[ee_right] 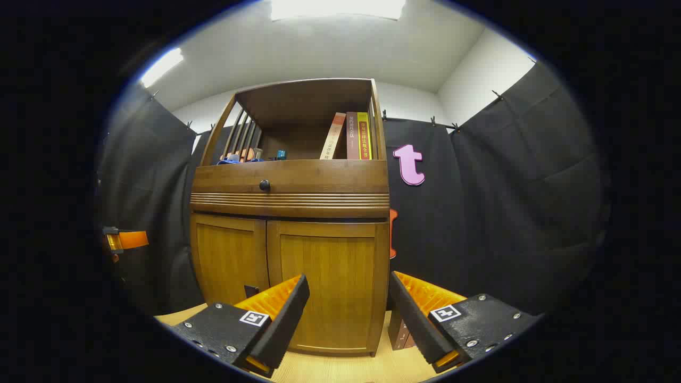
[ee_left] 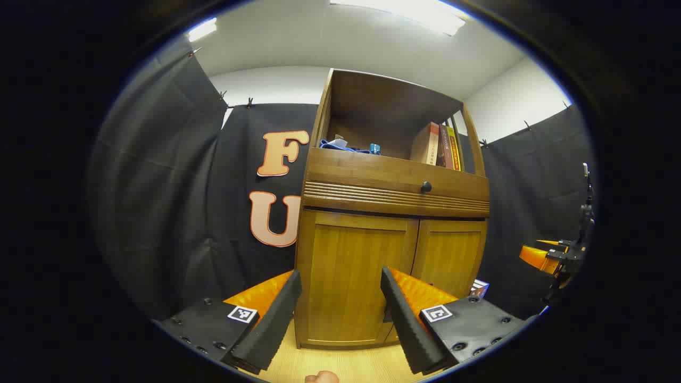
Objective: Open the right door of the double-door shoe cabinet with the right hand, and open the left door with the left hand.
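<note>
Fingers of both grippers are spread wide and hold nothing; neither touches the shoe cabinet (ee_right: 290, 234).

Right door (ee_right: 327, 284): flush with the frame, closed. It sits straight ahead of the right gripper (ee_right: 348, 314), framed between its 2 fingers, on the cabinet's lower right half. Left door (ee_left: 351, 276): also closed, lying between the fingers of the left gripper (ee_left: 340, 314). The seam between the 2 doors runs vertically at the cabinet's centre. I cannot make out a handle on either door; a small dark tab low on the left door in the right gripper view may be a pull, too small to tell.

Judgement: the opening step is not yet begun. To do it well, the right gripper should go first, closing in on the right door's inner edge near the seam, gripping only that edge, then swinging outward in an arc about the hinge on the far right side. A straight pull would fight the hinge.

Pose: both grippers are held low, near the floor (ee_left: 340, 364), tilted upward toward the cabinet front, level with the doors' lower half. Above the doors are 1 drawer with a round knob (ee_right: 264, 185) and an open shelf holding books (ee_right: 354, 135).
</note>
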The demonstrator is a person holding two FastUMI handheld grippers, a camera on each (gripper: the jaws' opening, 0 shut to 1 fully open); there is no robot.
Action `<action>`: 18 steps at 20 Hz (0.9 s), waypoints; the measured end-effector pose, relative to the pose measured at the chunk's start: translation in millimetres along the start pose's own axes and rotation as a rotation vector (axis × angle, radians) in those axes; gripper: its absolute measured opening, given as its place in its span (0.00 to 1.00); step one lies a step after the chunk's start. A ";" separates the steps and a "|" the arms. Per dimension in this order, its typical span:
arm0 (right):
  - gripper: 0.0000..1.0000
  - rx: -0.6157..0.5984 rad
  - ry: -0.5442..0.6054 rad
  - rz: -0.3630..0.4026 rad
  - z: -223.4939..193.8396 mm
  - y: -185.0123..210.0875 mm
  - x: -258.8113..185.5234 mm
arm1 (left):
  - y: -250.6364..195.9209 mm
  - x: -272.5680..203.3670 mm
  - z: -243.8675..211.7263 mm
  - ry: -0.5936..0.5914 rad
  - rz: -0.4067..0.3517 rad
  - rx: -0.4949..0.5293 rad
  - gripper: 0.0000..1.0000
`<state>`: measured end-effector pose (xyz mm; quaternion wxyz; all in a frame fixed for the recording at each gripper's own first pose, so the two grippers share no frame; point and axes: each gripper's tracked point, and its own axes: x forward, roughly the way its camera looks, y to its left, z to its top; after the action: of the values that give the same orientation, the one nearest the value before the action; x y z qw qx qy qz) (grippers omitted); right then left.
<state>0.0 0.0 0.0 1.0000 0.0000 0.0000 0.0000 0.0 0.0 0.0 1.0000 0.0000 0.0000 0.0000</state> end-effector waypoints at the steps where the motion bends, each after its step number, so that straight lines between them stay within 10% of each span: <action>1: 1.00 0.000 -0.001 0.000 -0.3 -0.3 -1.2 | -0.2 0.0 -0.7 0.000 0.002 -0.004 0.96; 18: 1.00 0.005 0.011 0.005 -3.3 0.3 -0.7 | 2.2 -0.5 -2.7 0.011 -0.005 0.004 0.98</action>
<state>-0.7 0.3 -3.3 1.0000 0.0023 0.0053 0.0024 -0.5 2.2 -2.7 1.0000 0.0022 0.0054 -0.0026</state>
